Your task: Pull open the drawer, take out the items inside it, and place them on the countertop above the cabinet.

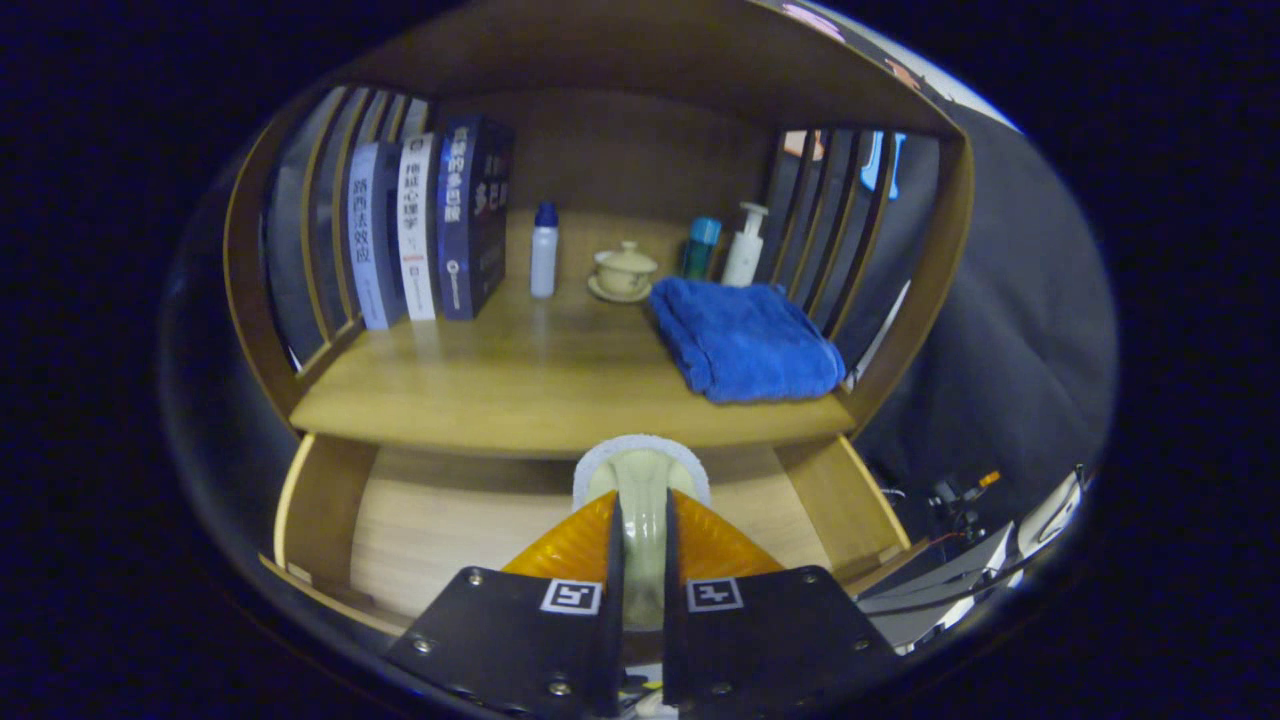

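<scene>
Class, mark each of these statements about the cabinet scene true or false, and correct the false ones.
1. The gripper is shut on a pale object held between its fingers. True.
2. The drawer below the countertop is closed. False: it is pulled open, and its wooden bottom is in view.
3. A folded blue towel lies on the countertop beyond the fingers. True.
4. The books lie flat in a stack. False: they stand upright at the side of the countertop opposite the towel.
5. The lidded cup sits on top of the towel. False: it sits on a saucer on the wood, behind the towel.
</scene>
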`<control>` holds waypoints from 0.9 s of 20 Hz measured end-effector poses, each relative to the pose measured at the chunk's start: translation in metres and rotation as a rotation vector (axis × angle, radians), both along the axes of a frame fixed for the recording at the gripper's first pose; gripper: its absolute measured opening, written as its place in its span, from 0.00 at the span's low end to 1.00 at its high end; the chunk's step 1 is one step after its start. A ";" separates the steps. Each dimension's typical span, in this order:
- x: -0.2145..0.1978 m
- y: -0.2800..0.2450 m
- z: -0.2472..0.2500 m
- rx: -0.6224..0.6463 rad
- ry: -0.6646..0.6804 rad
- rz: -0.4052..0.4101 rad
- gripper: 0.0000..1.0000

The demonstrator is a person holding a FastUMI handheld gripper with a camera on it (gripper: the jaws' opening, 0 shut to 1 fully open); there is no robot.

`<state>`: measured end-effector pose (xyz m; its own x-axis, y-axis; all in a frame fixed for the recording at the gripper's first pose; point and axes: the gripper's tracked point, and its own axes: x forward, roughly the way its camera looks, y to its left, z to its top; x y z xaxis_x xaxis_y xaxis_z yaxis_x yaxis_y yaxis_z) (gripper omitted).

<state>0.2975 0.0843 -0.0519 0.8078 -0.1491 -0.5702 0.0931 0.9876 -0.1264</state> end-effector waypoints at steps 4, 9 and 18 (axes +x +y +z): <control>0.040 0.021 0.002 0.065 -0.025 0.052 0.17; 0.088 0.034 -0.011 0.117 -0.025 0.081 0.17; 0.148 0.042 -0.017 0.208 -0.107 0.095 0.17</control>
